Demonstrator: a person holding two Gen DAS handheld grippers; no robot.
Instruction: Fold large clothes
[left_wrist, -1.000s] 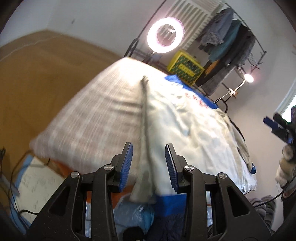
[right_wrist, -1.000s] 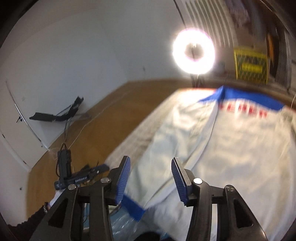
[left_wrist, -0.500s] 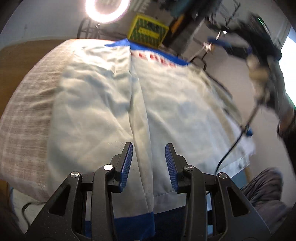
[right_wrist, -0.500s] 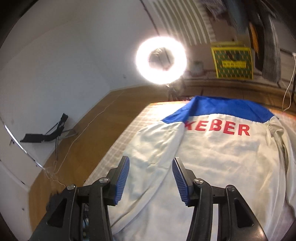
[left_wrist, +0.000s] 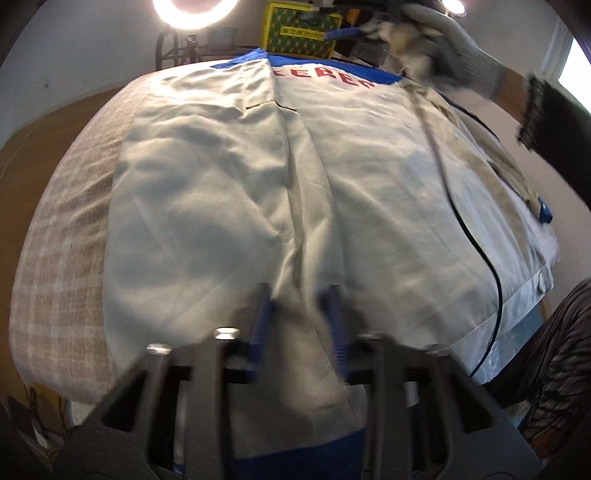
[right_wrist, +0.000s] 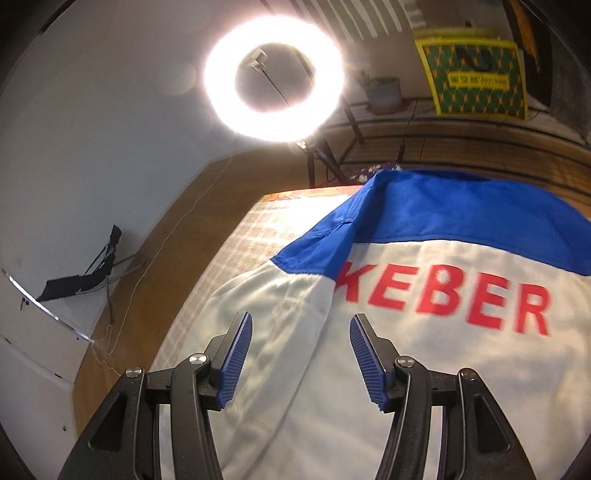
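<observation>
A large white jacket (left_wrist: 369, 184) with a blue yoke and red letters KEBER (right_wrist: 443, 299) lies back up, spread flat on a bed. My left gripper (left_wrist: 297, 317) is at the jacket's near hem. Its blurred jaws are closing, and a raised fold of white fabric along the sleeve's edge fills the gap between the pads. My right gripper (right_wrist: 301, 332) hovers over the shoulder seam near the blue yoke (right_wrist: 443, 214). Its jaws are opening with nothing between them. A gloved hand (left_wrist: 443, 33) carries it at the top right of the left wrist view.
A checked bed cover (left_wrist: 66, 221) shows to the left of the jacket. A black cable (left_wrist: 476, 236) trails across the jacket's right side. A ring light (right_wrist: 275, 77), a yellow crate (right_wrist: 476, 81) and a plant pot (right_wrist: 384, 90) stand beyond the bed. The person's patterned trouser leg (left_wrist: 554, 350) is at the right.
My left gripper swung from the bed's left edge onto the jacket's hem, and a fabric fold now fills its jaws. My right gripper travelled forward to the shoulder and widened.
</observation>
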